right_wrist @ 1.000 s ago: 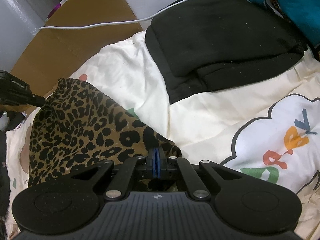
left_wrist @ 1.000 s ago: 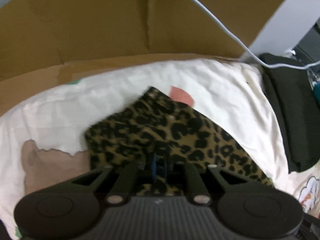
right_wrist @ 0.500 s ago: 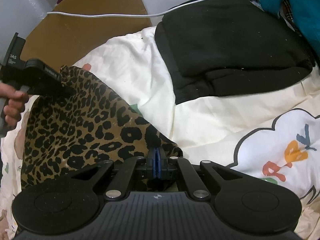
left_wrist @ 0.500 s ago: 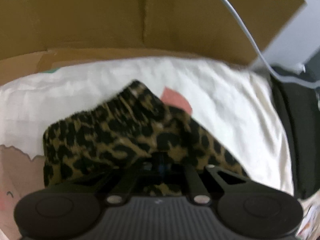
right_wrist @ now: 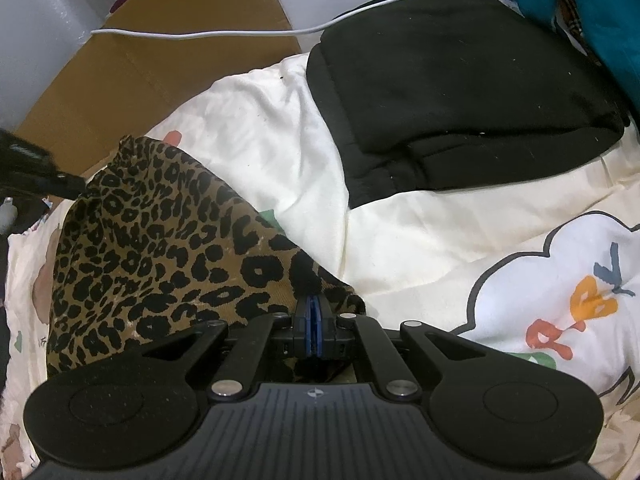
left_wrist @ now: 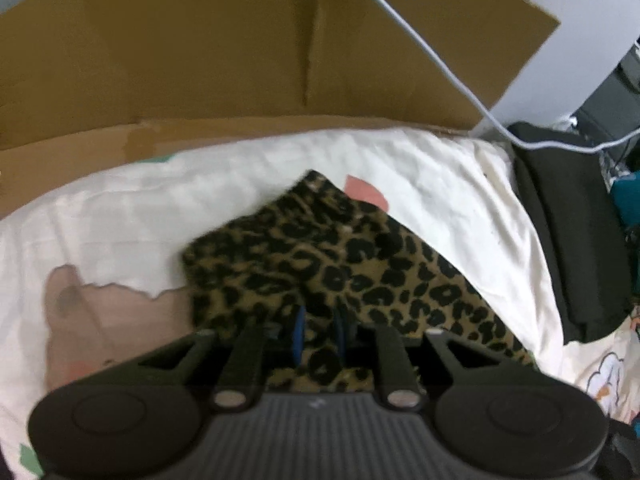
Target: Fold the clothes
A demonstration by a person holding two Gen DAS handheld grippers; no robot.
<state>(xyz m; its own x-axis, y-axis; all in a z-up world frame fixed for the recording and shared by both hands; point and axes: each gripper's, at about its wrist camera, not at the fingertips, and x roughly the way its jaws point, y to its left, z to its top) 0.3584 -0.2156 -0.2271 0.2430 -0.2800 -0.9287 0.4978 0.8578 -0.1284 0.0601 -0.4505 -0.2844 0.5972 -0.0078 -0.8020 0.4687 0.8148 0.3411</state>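
While right gripper (right_wrist: 313,316) pins leopard cloth (right_wrist: 160,248) corner to anchor fold | left gripper (left_wrist: 318,334) jaws opening, cloth between, releasing.

What we cannot make out

In the left wrist view the leopard-print garment (left_wrist: 340,264) is smeared by blur, and our own left claw (left_wrist: 318,332) hides its near edge at bottom centre. In the right wrist view the teal cloth (right_wrist: 592,4) is cut off at the upper right edge, and the dark device (right_wrist: 32,168) at mid left leaves the frame.
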